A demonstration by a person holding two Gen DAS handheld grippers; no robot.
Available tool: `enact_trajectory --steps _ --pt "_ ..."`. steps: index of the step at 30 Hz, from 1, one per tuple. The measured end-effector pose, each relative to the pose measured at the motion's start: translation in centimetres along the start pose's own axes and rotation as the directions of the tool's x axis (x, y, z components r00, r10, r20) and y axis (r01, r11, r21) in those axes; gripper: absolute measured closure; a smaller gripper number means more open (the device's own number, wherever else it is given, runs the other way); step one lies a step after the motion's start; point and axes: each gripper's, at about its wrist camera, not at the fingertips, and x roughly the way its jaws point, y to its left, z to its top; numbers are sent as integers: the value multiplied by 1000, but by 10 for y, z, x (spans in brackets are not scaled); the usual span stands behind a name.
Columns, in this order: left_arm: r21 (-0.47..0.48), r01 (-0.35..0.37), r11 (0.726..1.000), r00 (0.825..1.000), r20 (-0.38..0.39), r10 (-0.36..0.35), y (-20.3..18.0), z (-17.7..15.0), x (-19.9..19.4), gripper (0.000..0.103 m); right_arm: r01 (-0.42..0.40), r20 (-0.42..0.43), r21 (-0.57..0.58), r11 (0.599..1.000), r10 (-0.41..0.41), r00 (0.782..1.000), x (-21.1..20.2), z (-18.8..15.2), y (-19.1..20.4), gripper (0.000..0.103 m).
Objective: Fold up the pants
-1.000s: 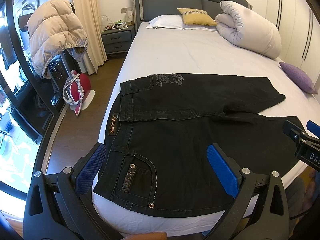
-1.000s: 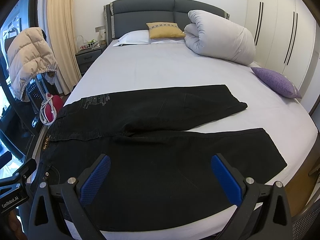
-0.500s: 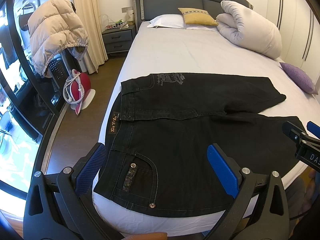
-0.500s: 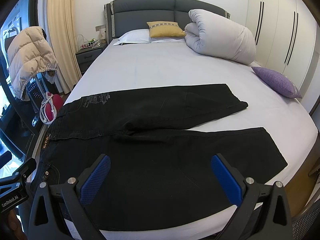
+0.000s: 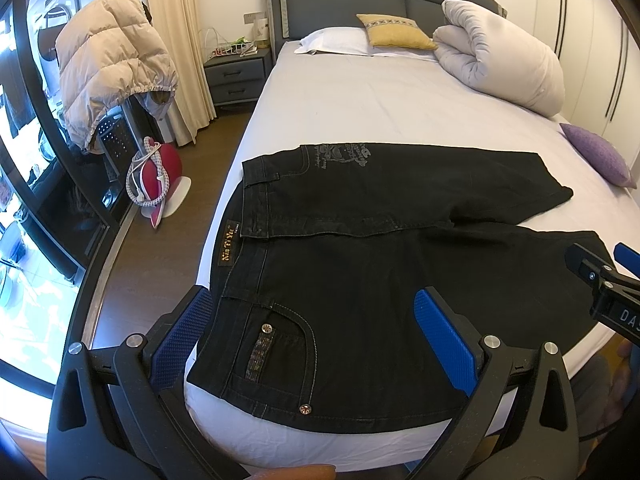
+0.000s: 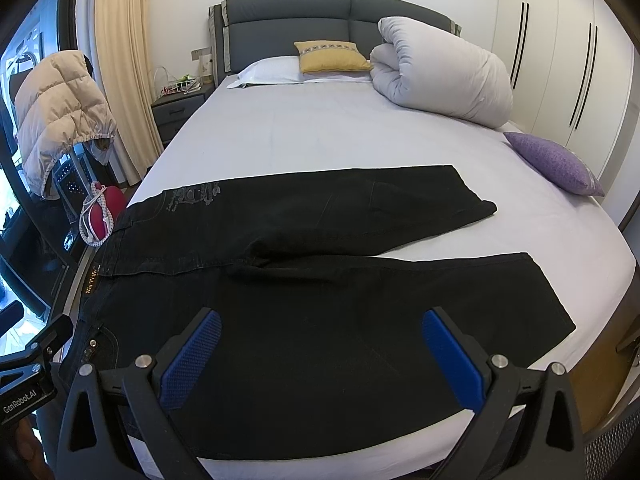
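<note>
Black pants [image 5: 360, 264] flat across bed [image 5: 360, 100], waistband left, legs rightward

Grey-headboard bed [image 6: 320, 128] on wood floor [image 5: 208, 168] — white wardrobes [image 6: 560, 60] right, cream curtain [image 6: 120, 60] and nightstand [image 5: 236, 76] left.

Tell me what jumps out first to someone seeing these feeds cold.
The black pants dominate, spread flat across the near end of the bed, waistband to the left, legs splayed apart to the right. Both grippers, left gripper and right gripper, hang open above them, holding nothing. A rolled white duvet sits by the headboard.
</note>
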Motion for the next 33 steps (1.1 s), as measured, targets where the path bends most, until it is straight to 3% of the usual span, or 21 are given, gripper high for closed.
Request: enact_trajectory --steps 18,23,33 --pt "8 -20 1000 1000 8 20 6 -5 8 0 -1 -27 -5 1000 1 1000 9 -1 3 0" --pt "64 -56 996 998 30 54 7 0 17 0 -4 -47 -19 1000 3 999 22 2 4 0" --pt "66 -3 998 1000 -16 4 36 49 79 0 -59 -55 -64 996 56 997 70 33 0 0"
